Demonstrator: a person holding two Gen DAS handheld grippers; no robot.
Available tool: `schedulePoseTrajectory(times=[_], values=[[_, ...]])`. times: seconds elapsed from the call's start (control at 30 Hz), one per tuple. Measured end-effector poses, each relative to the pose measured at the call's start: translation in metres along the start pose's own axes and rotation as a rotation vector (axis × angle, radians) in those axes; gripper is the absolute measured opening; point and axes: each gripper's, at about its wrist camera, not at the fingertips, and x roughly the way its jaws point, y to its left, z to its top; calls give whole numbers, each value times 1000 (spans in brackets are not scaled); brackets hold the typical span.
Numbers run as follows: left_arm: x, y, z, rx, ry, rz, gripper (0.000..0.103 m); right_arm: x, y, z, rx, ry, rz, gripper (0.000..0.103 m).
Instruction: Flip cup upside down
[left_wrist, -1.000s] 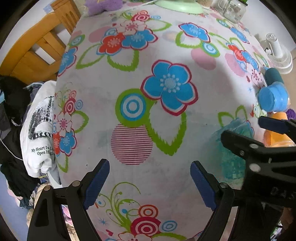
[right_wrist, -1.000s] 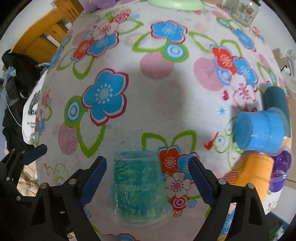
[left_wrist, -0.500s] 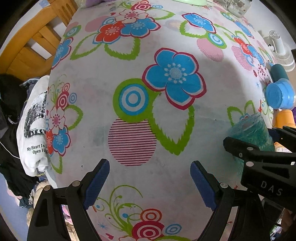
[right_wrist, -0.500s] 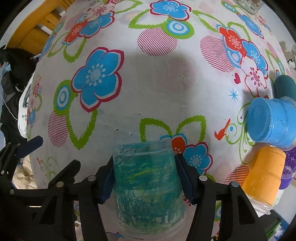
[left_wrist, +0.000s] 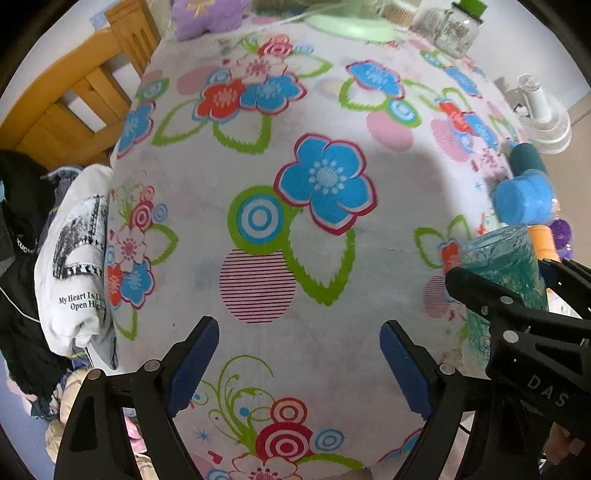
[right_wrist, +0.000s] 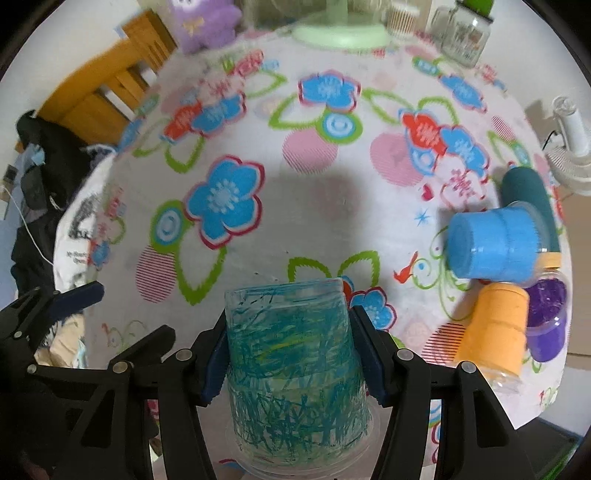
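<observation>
A clear plastic cup scribbled teal (right_wrist: 293, 354) is mouth down, its closed base up, lifted above the flowered tablecloth (right_wrist: 303, 206). My right gripper (right_wrist: 291, 350) is shut on its sides. The cup also shows in the left wrist view (left_wrist: 506, 280) at the right, held by the right gripper's black fingers (left_wrist: 495, 306). My left gripper (left_wrist: 299, 362) is open and empty over the cloth near the table's front edge.
At the right edge lie several cups: blue (right_wrist: 495, 243), orange (right_wrist: 491, 332), purple (right_wrist: 546, 317) and dark teal (right_wrist: 528, 192). A glass jar (right_wrist: 465, 33), a green dish (right_wrist: 340, 33) and a purple plush (right_wrist: 203, 22) stand at the back. Clothes (left_wrist: 74, 266) hang at the left.
My right gripper closed on the teal cup and lifted it off the table. The left gripper stayed open and barely moved.
</observation>
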Motion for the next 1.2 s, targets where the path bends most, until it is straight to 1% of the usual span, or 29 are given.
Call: schedulePoseTrajectory(times=[0.13,0.27,0.4,0.47,0.57,0.63,0.7,0.9,1.07,1.2], values=[[-23,-6,-5,22,-48,3,90,-27,7,-10,0,-91,2,63],[-45,-7,-9,31,-104,4,90,-53,3,-19,-4,-174,16,63],[-64,-15,-16,24,-148,32,90,-73,-3,-29,10,-240,44,63],[-72,-17,-19,12,-160,35,90,-82,-4,-33,6,-280,52,63],[-84,-20,-24,1,-186,46,90,-91,-4,-37,-23,-329,65,63],[-90,-21,-28,-13,-205,51,90,-97,-2,-38,-55,-368,55,63],[-92,-21,-31,-22,-217,39,90,-103,1,-41,-86,-406,44,63],[-93,-16,-38,-67,-250,37,90,-106,6,-51,-169,-502,19,63],[-83,-11,-39,-99,-277,20,94,-94,6,-56,-202,-535,11,63],[-69,-9,-37,-107,-280,14,94,-78,3,-55,-189,-561,24,63]])
